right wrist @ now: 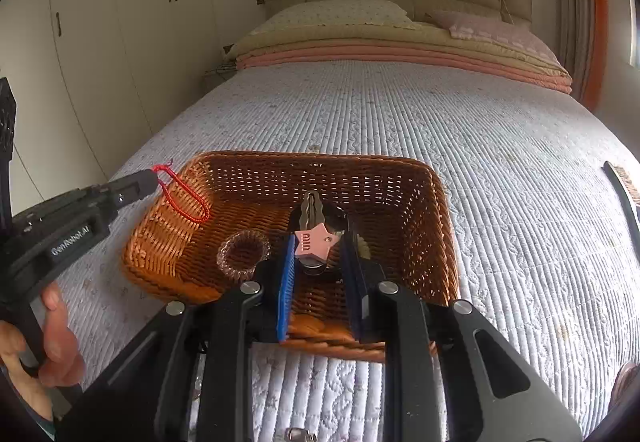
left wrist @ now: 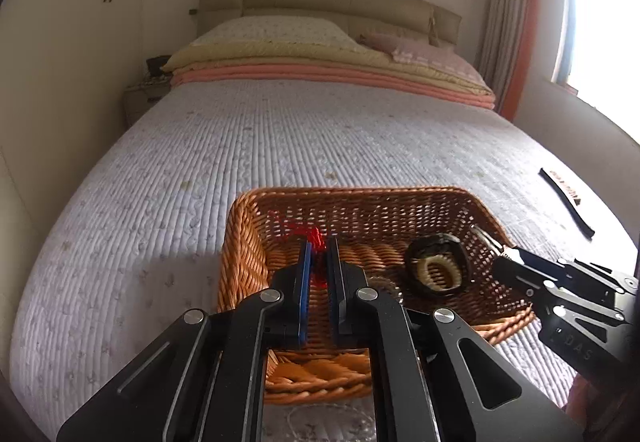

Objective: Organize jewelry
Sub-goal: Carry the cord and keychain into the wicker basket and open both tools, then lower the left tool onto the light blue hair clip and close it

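Note:
A brown wicker basket (left wrist: 240,242) (right wrist: 436,201) sits on the quilted bed. My left gripper (left wrist: 319,246) is shut on a red cord bracelet (left wrist: 314,236) and holds it above the basket's left part; in the right wrist view the left gripper (right wrist: 150,177) shows with the cord (right wrist: 188,201) dangling from its tips. My right gripper (right wrist: 318,242) is slightly apart around a pink star hair clip (right wrist: 316,240) over the basket; whether it grips the clip is unclear. The right gripper also shows in the left wrist view (left wrist: 508,254). A dark scrunchie (left wrist: 438,266) and a clear spiral hair tie (right wrist: 244,254) lie in the basket.
A black strap-like item (left wrist: 566,203) (right wrist: 622,193) lies on the quilt to the right of the basket. Folded blankets (left wrist: 332,71) and pillows are at the bed's head. Wardrobes stand at the left, a window at the right.

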`<action>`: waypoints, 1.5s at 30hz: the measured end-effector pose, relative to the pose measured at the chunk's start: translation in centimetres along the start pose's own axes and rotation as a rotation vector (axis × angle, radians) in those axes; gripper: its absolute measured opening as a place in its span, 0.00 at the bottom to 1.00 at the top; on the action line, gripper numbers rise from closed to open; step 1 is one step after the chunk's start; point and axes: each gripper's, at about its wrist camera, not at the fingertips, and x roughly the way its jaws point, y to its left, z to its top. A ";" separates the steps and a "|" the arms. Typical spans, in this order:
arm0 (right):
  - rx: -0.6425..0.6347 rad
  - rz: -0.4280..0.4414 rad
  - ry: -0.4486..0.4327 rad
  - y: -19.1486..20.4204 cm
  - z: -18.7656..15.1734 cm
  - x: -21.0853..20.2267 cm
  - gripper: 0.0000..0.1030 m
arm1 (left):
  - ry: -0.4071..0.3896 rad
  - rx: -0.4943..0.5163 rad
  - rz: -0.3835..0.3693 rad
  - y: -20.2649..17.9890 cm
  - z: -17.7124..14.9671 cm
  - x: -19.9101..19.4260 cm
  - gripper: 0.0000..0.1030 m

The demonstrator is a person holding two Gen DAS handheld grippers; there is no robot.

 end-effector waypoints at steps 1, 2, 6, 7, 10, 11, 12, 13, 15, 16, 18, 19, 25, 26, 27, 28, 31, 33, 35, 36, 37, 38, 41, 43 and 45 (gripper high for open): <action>0.004 0.001 0.011 0.0 0.1 0.7 0.19 | 0.028 0.001 0.013 0.0 -0.2 1.0 0.05; 0.010 0.010 0.026 -0.1 0.1 1.4 0.19 | 0.043 0.004 0.021 0.1 -0.5 1.6 0.05; -0.021 0.042 0.068 0.5 -0.2 3.0 0.19 | 0.098 0.033 0.034 -0.3 -1.6 3.1 0.06; -0.028 0.030 0.075 0.7 -0.2 3.4 0.19 | 0.107 0.034 0.038 -0.3 -1.8 3.5 0.06; -0.003 0.027 0.106 0.6 -0.5 4.3 0.19 | 0.131 0.019 0.042 -0.1 -2.0 3.9 0.06; 0.008 0.028 0.113 0.5 -0.6 4.4 0.19 | 0.133 0.017 0.036 0.0 -2.0 3.9 0.06; 0.018 0.031 0.116 0.3 -0.6 4.5 0.20 | 0.132 0.019 0.036 0.0 -2.1 3.7 0.07; 0.030 0.033 0.113 0.1 -0.6 4.5 0.20 | 0.132 0.024 0.040 0.1 -2.2 3.6 0.16; 0.047 0.038 0.112 -0.2 -0.8 4.5 0.20 | 0.132 0.021 0.057 0.3 -2.3 3.3 0.45; 0.053 0.043 0.113 -0.3 -0.8 4.4 0.20 | 0.114 0.019 0.063 0.3 -2.3 2.8 0.49; 0.060 0.045 0.107 -0.6 -1.0 3.8 0.24 | 0.098 0.018 0.047 0.5 -2.5 1.6 0.49; 0.060 0.046 0.103 -0.7 -1.1 3.4 0.28 | 0.088 0.015 0.036 0.5 -2.6 0.7 0.49; 0.058 0.051 0.044 -0.7 -2.1 -0.3 0.47 | 0.016 0.038 0.001 0.7 -3.7 -5.4 0.50; 0.058 0.050 0.038 -0.7 -2.3 -1.0 0.47 | 0.003 0.045 -0.006 0.6 -4.1 -6.6 0.50; 0.059 0.055 0.032 -0.5 -2.5 -1.8 0.47 | -0.008 0.055 -0.014 0.6 -4.5 -7.8 0.50; 0.059 0.061 0.026 -0.5 -2.8 -2.6 0.47 | -0.019 0.064 -0.020 0.5 -4.9 -8.9 0.50; 0.048 0.059 0.008 -0.3 -4.0 -5.0 0.47 | -0.042 0.092 -0.031 0.1 -6.3 -11.6 0.50; 0.033 0.048 0.004 0.1 -4.8 -6.1 0.47 | -0.049 0.105 -0.042 -0.1 -7.4 -13.2 0.50; 0.022 0.049 0.007 0.6 -5.7 -7.0 0.47 | -0.043 0.115 -0.046 -0.2 -8.6 -14.2 0.50; 0.017 0.045 0.009 0.7 -6.3 -7.4 0.47 | -0.039 0.121 -0.044 -0.2 -9.3 -14.6 0.50; 0.012 0.041 0.012 0.7 -6.8 -7.7 0.47 | -0.032 0.128 -0.039 -0.2 -10.0 -14.9 0.50; 0.008 0.039 0.019 0.8 -7.3 -7.9 0.47 | -0.025 0.132 -0.037 -0.3 -10.5 -15.1 0.50; 0.010 0.046 0.051 0.9 -9.0 -8.0 0.47 | 0.012 0.143 -0.046 -0.1 -12.4 -15.2 0.50; 0.015 0.040 0.073 0.8 -10.2 -7.8 0.47 | 0.039 0.149 -0.049 0.2 -13.4 -14.9 0.50; 0.025 0.039 0.094 0.7 -11.4 -7.4 0.47 | 0.073 0.154 -0.056 0.5 -14.4 -14.3 0.50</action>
